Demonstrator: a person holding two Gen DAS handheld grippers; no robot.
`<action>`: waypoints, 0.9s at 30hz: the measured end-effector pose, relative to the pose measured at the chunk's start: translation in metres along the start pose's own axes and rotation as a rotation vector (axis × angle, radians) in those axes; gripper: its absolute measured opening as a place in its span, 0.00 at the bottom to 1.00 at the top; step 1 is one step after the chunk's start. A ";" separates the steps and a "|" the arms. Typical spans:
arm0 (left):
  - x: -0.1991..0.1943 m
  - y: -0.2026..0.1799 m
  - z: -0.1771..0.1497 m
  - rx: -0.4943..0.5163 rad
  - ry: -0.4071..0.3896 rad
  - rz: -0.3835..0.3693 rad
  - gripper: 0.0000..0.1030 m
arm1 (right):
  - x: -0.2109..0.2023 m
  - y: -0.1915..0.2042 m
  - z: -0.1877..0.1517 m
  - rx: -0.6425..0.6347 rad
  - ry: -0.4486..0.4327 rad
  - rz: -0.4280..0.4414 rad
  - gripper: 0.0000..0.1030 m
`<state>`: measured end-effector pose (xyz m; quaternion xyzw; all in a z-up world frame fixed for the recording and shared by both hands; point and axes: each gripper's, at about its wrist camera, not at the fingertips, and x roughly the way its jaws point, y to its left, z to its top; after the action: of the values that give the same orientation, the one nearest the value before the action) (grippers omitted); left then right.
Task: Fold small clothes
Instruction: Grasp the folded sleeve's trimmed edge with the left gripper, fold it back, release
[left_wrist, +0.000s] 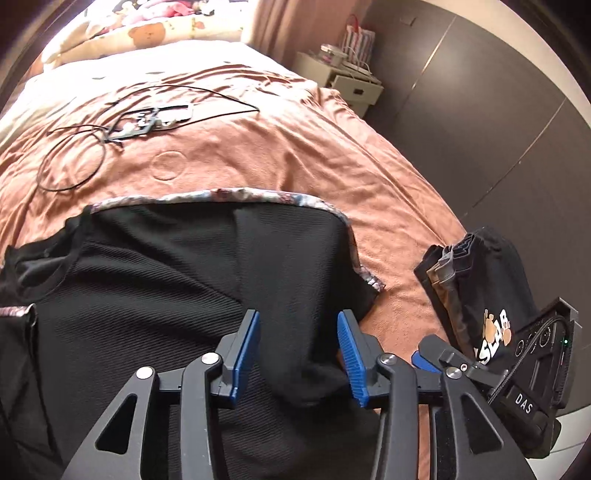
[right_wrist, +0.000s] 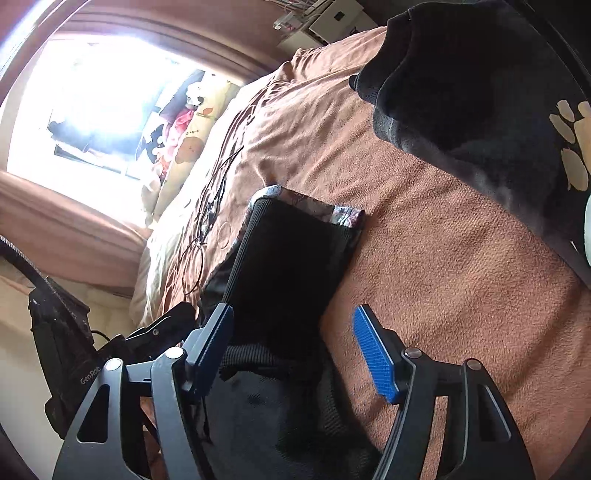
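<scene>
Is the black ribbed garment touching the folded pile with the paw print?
Apart. Left wrist view shows bare bedspread between the black ribbed garment and the folded pile.

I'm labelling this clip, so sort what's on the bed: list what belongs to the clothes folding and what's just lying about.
Belongs to the folding:
- black ribbed garment with floral trim, under both grippers
- left gripper, open
- right gripper, open
- stack of folded dark clothes, paw print on top

Just lying about:
- black cables and small device
- pillows
- bedside cabinet
</scene>
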<state>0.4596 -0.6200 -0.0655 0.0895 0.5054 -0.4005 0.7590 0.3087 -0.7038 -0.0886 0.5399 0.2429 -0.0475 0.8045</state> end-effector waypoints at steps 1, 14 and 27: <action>0.006 -0.004 0.003 0.009 0.008 0.010 0.46 | 0.001 0.001 0.000 0.001 -0.002 0.000 0.58; 0.069 -0.028 0.037 0.121 0.085 0.123 0.46 | 0.003 -0.024 0.018 0.058 -0.021 -0.034 0.49; 0.041 -0.001 0.045 0.056 0.017 0.098 0.04 | 0.001 -0.017 0.017 0.046 -0.024 -0.030 0.49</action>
<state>0.4975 -0.6668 -0.0785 0.1388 0.4952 -0.3762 0.7707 0.3102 -0.7257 -0.0981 0.5539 0.2403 -0.0714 0.7939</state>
